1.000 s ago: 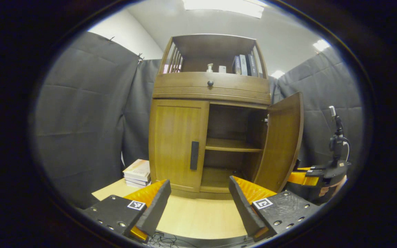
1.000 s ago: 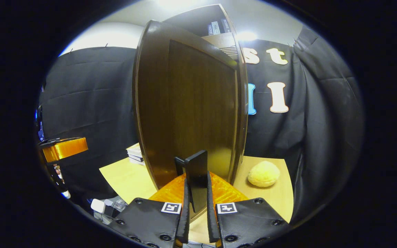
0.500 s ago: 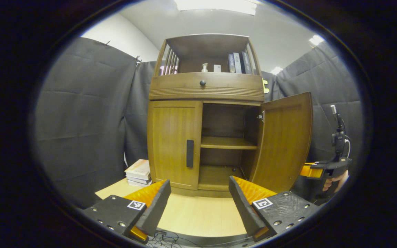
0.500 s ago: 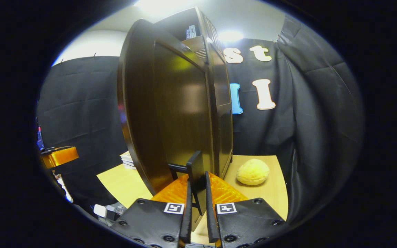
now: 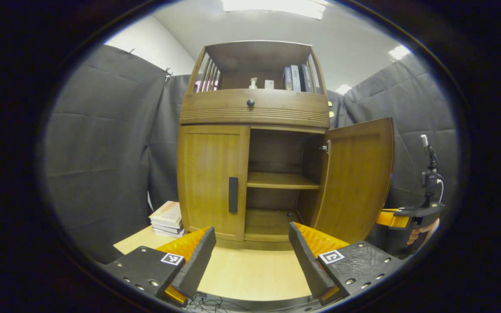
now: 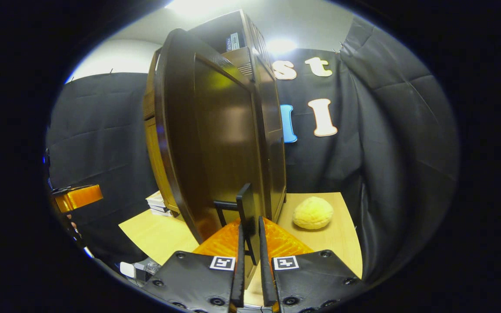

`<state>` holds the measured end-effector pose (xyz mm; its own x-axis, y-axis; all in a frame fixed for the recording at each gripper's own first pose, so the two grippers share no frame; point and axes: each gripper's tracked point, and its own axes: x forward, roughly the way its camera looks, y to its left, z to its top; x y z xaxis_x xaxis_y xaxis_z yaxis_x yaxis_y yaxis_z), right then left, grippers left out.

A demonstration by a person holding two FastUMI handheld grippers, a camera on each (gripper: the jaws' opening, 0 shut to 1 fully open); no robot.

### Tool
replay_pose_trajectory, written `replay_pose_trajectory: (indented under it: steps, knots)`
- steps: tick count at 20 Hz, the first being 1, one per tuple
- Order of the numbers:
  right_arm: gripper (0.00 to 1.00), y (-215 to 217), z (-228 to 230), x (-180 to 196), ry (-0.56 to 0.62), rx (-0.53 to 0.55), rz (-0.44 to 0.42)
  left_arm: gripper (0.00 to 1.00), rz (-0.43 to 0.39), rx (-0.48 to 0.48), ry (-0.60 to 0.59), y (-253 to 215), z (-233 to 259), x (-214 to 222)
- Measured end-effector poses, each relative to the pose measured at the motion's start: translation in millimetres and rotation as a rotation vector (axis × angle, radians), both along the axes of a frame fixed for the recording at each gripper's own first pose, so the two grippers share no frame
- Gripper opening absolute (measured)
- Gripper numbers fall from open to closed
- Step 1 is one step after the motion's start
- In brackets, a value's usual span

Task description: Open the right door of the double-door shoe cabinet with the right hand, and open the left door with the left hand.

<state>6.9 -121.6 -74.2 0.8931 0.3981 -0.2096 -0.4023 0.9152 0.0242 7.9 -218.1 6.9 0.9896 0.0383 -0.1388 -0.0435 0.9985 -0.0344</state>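
1. We see one shoe cabinet (image 5: 252,130) standing on a pale wooden surface (image 5: 250,271), straight ahead of the left gripper (image 5: 250,261), whose two fingers are spread wide apart and hold nothing.
2. The cabinet has two doors. The left door (image 5: 211,180) is closed flat against the frame, beyond the left-hand finger, well apart from it, with one dark vertical handle (image 5: 233,194) near its inner edge.
3. The right door (image 5: 357,176) stands swung out, beyond the right-hand finger in the left gripper view; behind it we count one inner shelf (image 5: 282,180) and a bottom board.
4. Above the doors runs one drawer with one round knob (image 5: 250,103), and above that an open top shelf carrying three upright books (image 5: 296,78), one small bottle and one small white box.
5. One stack of books (image 5: 166,216) lies on the surface just beside the cabinet, beyond the left finger.
6. In the right gripper view the right gripper (image 6: 249,261) has its two fingers clenched on the right door's dark handle (image 6: 247,213), which stands upright between them, the door's dark outer face rising directly ahead.
7. One yellow round lump (image 6: 313,212) rests on the surface ahead and to the right of those fingers, near the cabinet's side.
8. In the left gripper view, the right gripper shows far right past the open door, held by a hand (image 5: 422,230).
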Motion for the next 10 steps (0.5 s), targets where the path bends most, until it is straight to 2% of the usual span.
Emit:
replay_pose_trajectory:
  steps: [2, 3, 4, 7, 8, 10]
  knots:
    - [0.18, -3.8, 0.9, -10.3, -0.001, -0.016, -0.04, 0.99, -0.031, -0.019, 0.0, 7.6, -3.3, 8.5]
    - [0.24, -5.8, 2.1, -16.3, -0.004, -0.025, -0.067, 0.99, -0.048, -0.026, -0.003, 12.5, -2.8, 14.6]
    - [0.17, -7.7, 3.5, -23.7, -0.002, -0.031, -0.095, 0.99, -0.065, -0.03, 0.001, 19.6, -3.5, 18.7]
    - [0.17, -4.7, 13.9, -49.4, -0.023, -0.023, -0.177, 0.99, -0.109, -0.033, -0.01, 46.5, 1.0, 35.7]
    - [0.1, -1.6, 21.5, -57.1, -0.046, -0.012, -0.208, 0.99, -0.121, -0.032, -0.016, 58.2, 4.4, 42.8]
    - [0.09, 11.9, 32.8, -71.3, -0.074, 0.016, -0.265, 0.99, -0.145, -0.021, -0.028, 82.4, 8.4, 56.6]
